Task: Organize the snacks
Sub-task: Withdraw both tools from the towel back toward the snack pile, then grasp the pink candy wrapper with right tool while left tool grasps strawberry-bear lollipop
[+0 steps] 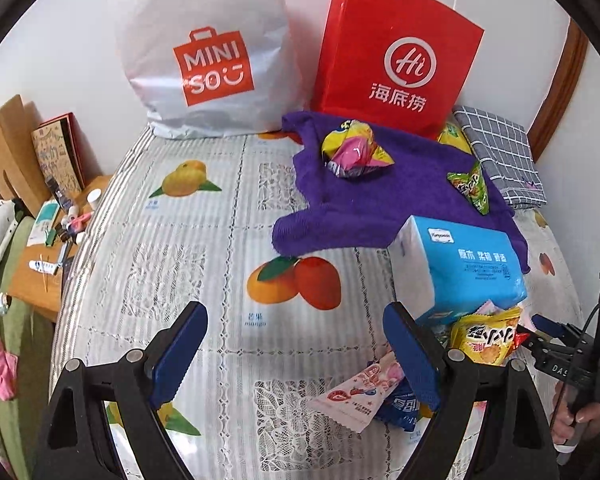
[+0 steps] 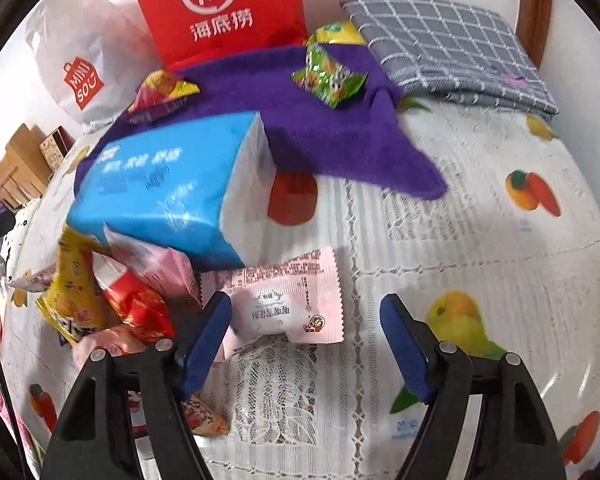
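Task barely begun, by our reading. Snacks lie loose on the counter (image 2: pixel 480 248): two on the purple cloth (image 2: pixel 332 136) upper centre, a heap lower left. Right gripper (image 2: pixel 306 330) wide open around the pink packet (image 2: pixel 288 304), not pressing. Left gripper (image 1: pixel 296 354) open, empty.

Open worktop (image 1: pixel 204 264) lies left of the tissue pack (image 1: pixel 460 264); snack packets (image 1: pixel 484 340) (piled against it) crowd the right.

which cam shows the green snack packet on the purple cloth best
The right wrist view: the green snack packet sits whole and face-on atop the purple cloth. The left wrist view shows it smaller, edge-on near the cloth's right side.
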Demonstrator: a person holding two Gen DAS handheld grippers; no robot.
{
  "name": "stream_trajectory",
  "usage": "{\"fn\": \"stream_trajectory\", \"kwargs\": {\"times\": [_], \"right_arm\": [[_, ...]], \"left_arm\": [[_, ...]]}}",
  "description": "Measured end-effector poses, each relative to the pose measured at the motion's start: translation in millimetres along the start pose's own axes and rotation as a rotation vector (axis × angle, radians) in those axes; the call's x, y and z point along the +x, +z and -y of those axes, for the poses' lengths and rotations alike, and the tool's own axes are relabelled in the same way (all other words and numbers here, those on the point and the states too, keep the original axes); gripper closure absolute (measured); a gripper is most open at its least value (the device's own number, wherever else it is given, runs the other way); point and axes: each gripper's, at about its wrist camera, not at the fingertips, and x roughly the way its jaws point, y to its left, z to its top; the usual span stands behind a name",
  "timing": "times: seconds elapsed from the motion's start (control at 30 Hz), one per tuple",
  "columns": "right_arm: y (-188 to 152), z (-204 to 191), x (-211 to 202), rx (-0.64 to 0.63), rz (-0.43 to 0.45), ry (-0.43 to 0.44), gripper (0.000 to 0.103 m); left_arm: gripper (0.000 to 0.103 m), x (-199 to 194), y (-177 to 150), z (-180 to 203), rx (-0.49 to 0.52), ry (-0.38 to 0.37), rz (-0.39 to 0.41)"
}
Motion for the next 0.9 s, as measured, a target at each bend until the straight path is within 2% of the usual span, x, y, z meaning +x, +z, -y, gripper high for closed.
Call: {"fn": "stream_trajectory", "kwargs": {"times": [0.1, 0.33, 0.5, 0.67, 0.9], "right_arm": [[-1.3, -3.4, 7.3, -0.011, -0.006, 0.021, 0.025], [0.3, -19.5, 15.6, -0.091, 0.021, -0.042, 0.025], [-1.5, -21.2, 14.8, -0.117, 0.044, -0.041, 0.034], [-3.7, -25.1, 12.2, -0.14, 0.05, -0.023, 0.053], [-7.1, -27.5, 9.4, -0.14, 0.052, -0.019, 0.057]], "left_arm": [[0.014, 2.0, -0.6, 1.4, 0.007, -0.006, -0.005], [0.014, 3.8, -1.9, 7.1, 0.037, -0.005, -0.005], [0.014, 7.6, -5.0, 8.4, 0.042, -0.002, -0.019], [0.014, 7.8, -8.6, 7.2, 0.035, -0.004, -0.025], [0.014, 5.9, -14.4, 8.5, 0.039, -0.01, -0.032]]}}
